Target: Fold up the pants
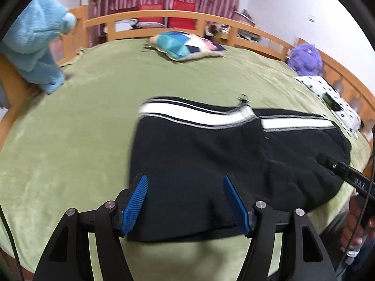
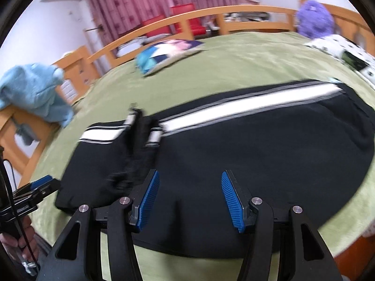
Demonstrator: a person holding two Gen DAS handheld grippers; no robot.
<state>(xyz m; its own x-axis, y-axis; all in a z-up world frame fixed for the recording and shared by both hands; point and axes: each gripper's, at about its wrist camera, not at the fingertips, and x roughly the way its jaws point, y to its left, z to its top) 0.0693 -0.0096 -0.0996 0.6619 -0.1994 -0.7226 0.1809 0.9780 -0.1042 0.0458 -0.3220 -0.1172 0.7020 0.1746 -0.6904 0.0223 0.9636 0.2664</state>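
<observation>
- The left claw sits at the bottom of its frame. Its blue pads are spread apart and pinch nothing.
- The right claw is low in its own frame. It is spread too, with nothing between its pads.
- The pants lie just past both claws, in the middle of each frame, on the green blanket. They are black with a white stripe along the top edge.
- One part is already laid over the rest.
- The cloth looks soft, floppy and light, so it will likely bend and sag when lifted.
- A good place to grab is probably the near edge, one claw at each end.
</observation>
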